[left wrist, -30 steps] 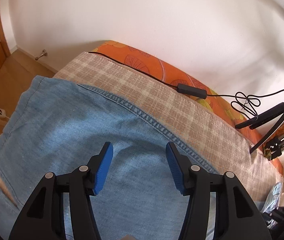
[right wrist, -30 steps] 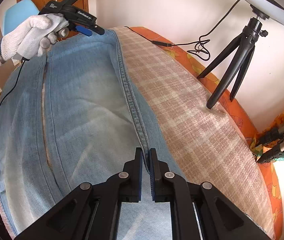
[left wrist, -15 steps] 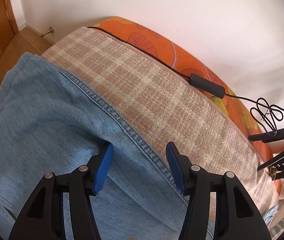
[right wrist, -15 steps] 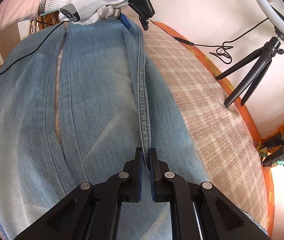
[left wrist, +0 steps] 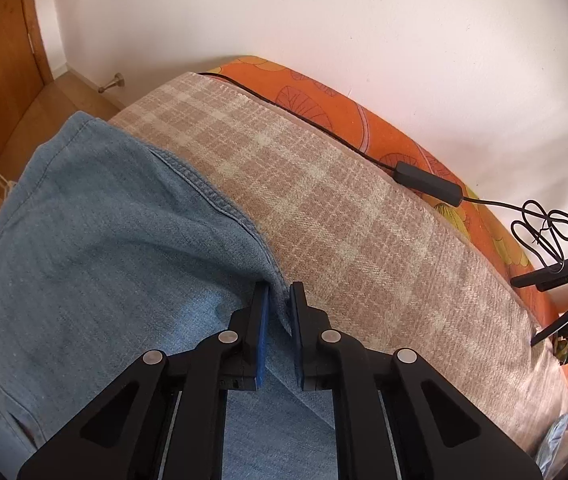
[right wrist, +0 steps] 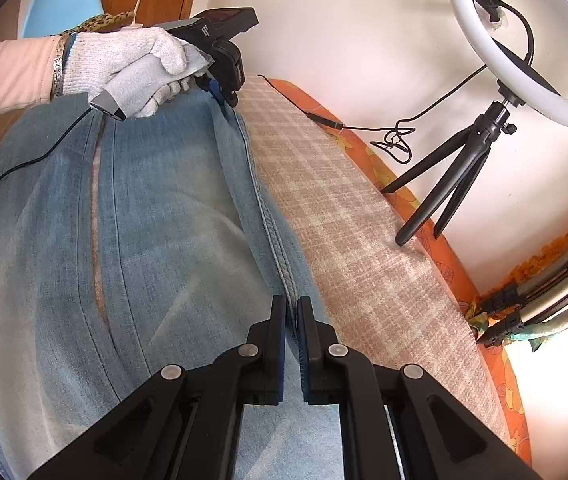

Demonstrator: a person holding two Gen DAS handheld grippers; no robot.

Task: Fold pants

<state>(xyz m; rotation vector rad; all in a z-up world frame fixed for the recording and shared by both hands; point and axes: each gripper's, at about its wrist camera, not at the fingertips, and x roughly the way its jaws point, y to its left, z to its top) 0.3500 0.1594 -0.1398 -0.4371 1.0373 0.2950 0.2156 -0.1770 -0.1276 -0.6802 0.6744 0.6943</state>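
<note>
We find the light blue denim pants [right wrist: 164, 220] spread flat along the near part of the beige checked blanket [left wrist: 363, 216], their stitched outer seam [right wrist: 268, 224] running parallel to the blanket's far edge.

On the left, a white-gloved hand [right wrist: 132, 68] holds the left gripper [left wrist: 279, 292]. Its jaws have just been closing and now pinch that seam near the leg end.

On the right, the right gripper [right wrist: 291, 308] is clamped on the same seam further along.

We judge the denim soft, fairly heavy and not slippery. The doubled seam is the firmest hold. Both pinches look sound for carrying this edge over the other leg, though the middle may sag.
</note>
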